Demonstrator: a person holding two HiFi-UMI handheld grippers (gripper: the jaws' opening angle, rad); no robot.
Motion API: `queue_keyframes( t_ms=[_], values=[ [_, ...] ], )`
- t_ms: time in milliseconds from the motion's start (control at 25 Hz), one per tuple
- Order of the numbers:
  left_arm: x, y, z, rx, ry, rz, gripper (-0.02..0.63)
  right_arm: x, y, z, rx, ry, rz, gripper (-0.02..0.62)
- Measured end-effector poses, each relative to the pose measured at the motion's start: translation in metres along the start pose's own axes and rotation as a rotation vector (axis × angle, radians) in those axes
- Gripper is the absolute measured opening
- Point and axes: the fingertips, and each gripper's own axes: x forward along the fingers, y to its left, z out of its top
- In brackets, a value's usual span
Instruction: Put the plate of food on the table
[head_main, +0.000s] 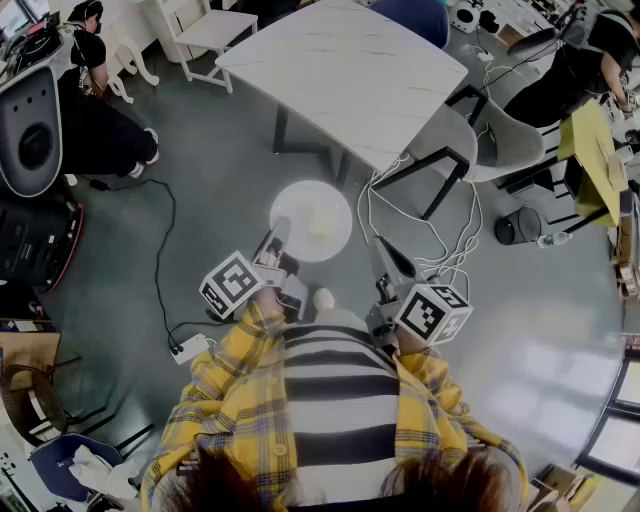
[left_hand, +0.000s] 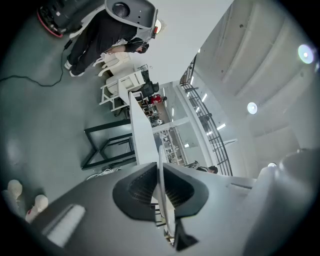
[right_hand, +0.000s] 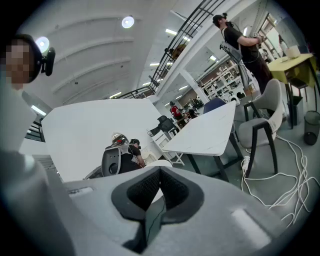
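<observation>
A white round plate (head_main: 300, 205) with a pale yellow piece of food (head_main: 320, 222) hangs above the grey floor in front of me. My left gripper (head_main: 278, 234) is shut on the plate's left rim. In the left gripper view that rim (left_hand: 160, 165) runs edge-on between the closed pads of the left gripper (left_hand: 160, 189). My right gripper (head_main: 383, 250) is to the right of the plate, apart from it, shut with nothing in it; its jaws (right_hand: 159, 186) meet. The white table (head_main: 340, 70) stands ahead, also visible as the table (right_hand: 210, 131) in the right gripper view.
A grey chair (head_main: 470, 140) stands at the table's right corner, with white cables (head_main: 440, 240) on the floor below it. A power strip (head_main: 188, 348) lies at my left. A person in black (head_main: 100, 120) sits far left. A black bin (head_main: 518, 225) and a yellow table (head_main: 590, 150) are at right.
</observation>
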Motion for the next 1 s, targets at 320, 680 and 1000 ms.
queue_keyframes(
  t_ms=[320,680,1000],
  values=[
    [0.0007,-0.0008,0.0031,-0.009,0.002,-0.002,0.011,0.0023,0.0025,0.0003,-0.014,0.001,-0.007,-0.003],
    [-0.0015,0.0028,-0.0004,-0.016,0.007,0.005,0.011,0.0021,0.0043,-0.0030,-0.057,0.006,-0.017,-0.002],
    [-0.0008,0.0031,-0.0021,-0.023,0.018,0.007,0.011,0.0047,0.0090,-0.0027,-0.040,0.006,0.004,-0.003]
  ],
)
